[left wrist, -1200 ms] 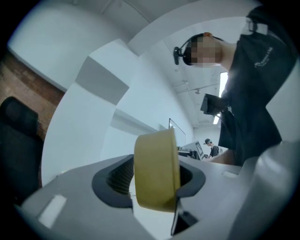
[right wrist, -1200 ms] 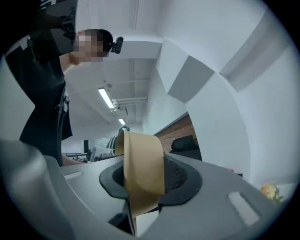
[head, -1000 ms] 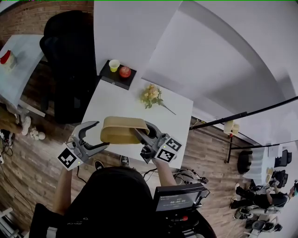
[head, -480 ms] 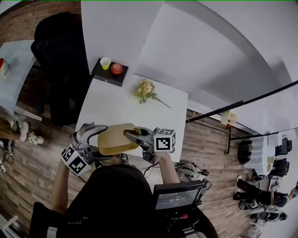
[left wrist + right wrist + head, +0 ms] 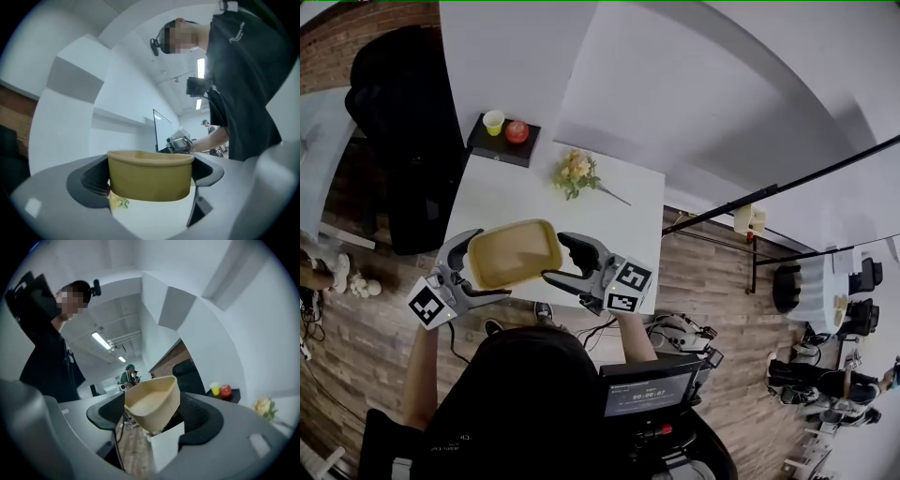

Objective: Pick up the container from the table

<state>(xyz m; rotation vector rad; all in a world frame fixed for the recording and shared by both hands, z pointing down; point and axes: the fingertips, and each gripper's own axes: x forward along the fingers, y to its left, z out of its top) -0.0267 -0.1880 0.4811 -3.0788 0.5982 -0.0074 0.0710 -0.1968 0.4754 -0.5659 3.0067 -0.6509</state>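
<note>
Between left gripper [image 5: 490,264] and right gripper [image 5: 556,257], one tan container [image 5: 516,251]

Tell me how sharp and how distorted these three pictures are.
Head view: strong fisheye bend, even light, no glare. Left gripper view: dark round vignette, container crisp, near fingers soft. Right gripper view: same vignette, ceiling strip light blown out, flowers at the edge soft.

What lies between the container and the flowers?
Nothing: between the container and the flowers only bare white table shows, clearest in the head view.
</note>
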